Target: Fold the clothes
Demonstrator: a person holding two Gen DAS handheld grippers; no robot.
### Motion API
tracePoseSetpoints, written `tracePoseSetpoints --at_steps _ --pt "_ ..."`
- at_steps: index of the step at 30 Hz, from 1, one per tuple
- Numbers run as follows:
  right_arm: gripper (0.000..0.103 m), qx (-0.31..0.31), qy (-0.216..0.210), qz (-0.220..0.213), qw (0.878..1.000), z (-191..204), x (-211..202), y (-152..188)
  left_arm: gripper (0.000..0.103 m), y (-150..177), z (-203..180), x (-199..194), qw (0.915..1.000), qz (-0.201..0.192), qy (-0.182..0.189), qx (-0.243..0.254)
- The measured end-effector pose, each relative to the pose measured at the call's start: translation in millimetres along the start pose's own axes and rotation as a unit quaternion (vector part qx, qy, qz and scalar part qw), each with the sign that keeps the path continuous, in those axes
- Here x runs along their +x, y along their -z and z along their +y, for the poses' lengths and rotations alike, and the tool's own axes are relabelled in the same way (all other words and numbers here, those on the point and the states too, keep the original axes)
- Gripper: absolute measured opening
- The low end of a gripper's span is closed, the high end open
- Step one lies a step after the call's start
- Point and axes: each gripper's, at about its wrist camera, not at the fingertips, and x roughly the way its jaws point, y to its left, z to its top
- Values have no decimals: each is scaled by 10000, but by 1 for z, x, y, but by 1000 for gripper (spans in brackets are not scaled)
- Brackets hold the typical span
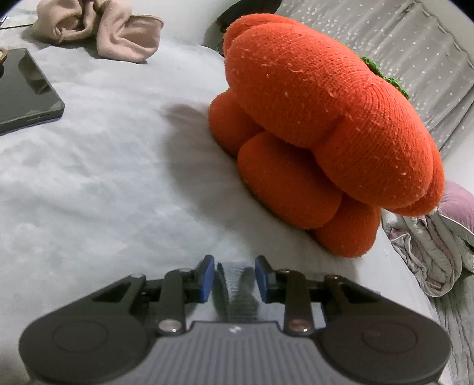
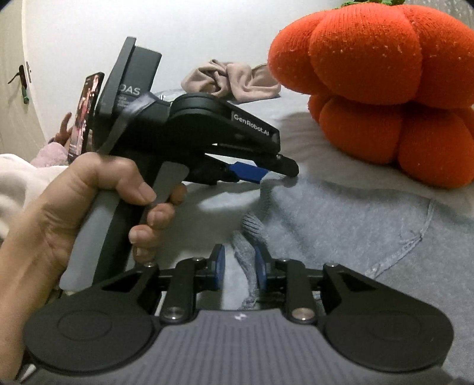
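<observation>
A grey-blue knit sweater [image 2: 355, 237] lies spread on the pale bed sheet [image 1: 89, 177]. In the right wrist view my right gripper [image 2: 240, 262] is shut on a ribbed fold of the sweater's edge that stands up between its blue pads. A hand holds my left gripper [image 2: 275, 173], seen side-on just beyond, with its tips down at the sweater's far edge. In the left wrist view the left gripper [image 1: 234, 277] is shut on a narrow grey knit fold [image 1: 237, 290] of the same sweater.
A big orange pumpkin plush [image 1: 326, 124] [image 2: 385, 88] sits on the bed close ahead and to the right. A crumpled beige garment [image 1: 103, 26] lies at the far side. A dark tablet [image 1: 23, 88] rests on the left. A bunched quilt [image 1: 429, 251] hangs off the right edge.
</observation>
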Motion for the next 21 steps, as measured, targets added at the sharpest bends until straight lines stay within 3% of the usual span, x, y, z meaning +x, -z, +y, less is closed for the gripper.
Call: tracePoseSetpoints --at_steps 3,6,11,12,14,17,21 --pt "27 -187 128 36 9997 7 2 -2 14 0 -1 1 9999 -16 -123 72" --pt "24 -398 281 81 9988 12 6 -2 7 -1 0 -3 9999 -2 -138 86" --pt "18 -753 545 142 9956 21 13 -2 4 0 0 -5 9998 29 -122 149" --pt "4 -799 600 142 9949 22 14 -1 4 0 0 -5 9998 22 -126 147" --pt "3 -778 723 130 9943 20 15 -2 3 1 -1 -5 9998 -3 -128 147" --pt "4 -280 404 7 9988 8 10 -5 3 1 -3 -5 9997 -104 -112 168" --pt "4 356 -432 -191 9982 -4 1 -7 3 0 -6 -9 9992 -288 -128 250"
